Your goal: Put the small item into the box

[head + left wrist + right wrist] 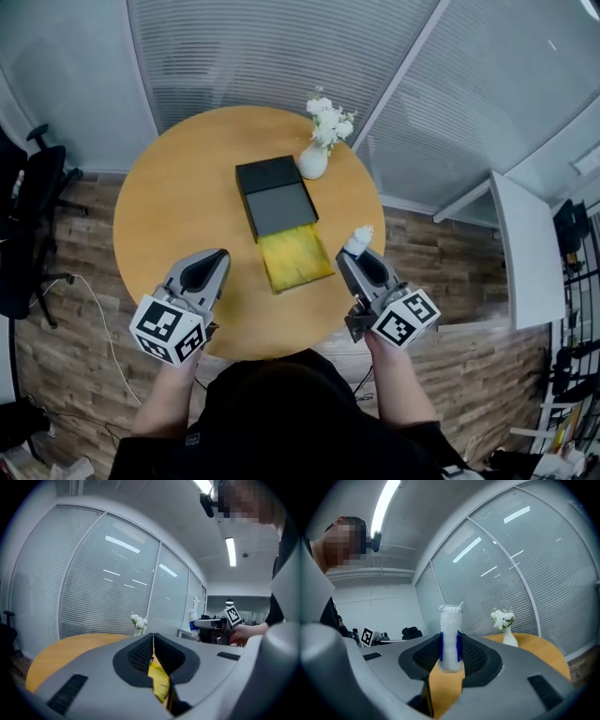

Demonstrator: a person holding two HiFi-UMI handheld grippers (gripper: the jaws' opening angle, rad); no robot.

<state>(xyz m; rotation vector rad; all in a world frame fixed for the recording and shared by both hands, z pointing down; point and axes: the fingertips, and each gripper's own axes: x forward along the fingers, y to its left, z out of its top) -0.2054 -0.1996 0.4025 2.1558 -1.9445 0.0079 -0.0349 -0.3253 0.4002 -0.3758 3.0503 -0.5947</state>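
Note:
The small item (359, 239) is a white plastic-wrapped tube with a blue band. It stands upright between the pads of my right gripper (357, 255), above the table's front right edge. In the right gripper view the tube (451, 630) is pinched by the right gripper (451, 645) low on its sides. The box (279, 208) lies open at the table's middle, with a grey inside and a black lid (265, 174) behind it. My left gripper (217, 256) hovers at the front left. Its jaws meet in a thin slit (153, 639) and hold nothing.
A yellow sheet (295, 259) lies in front of the box, between the two grippers, and shows through the left gripper's slit (159, 681). A white vase of flowers (317, 155) stands behind the box at the right. An office chair (37, 216) is left of the round wooden table (178, 187).

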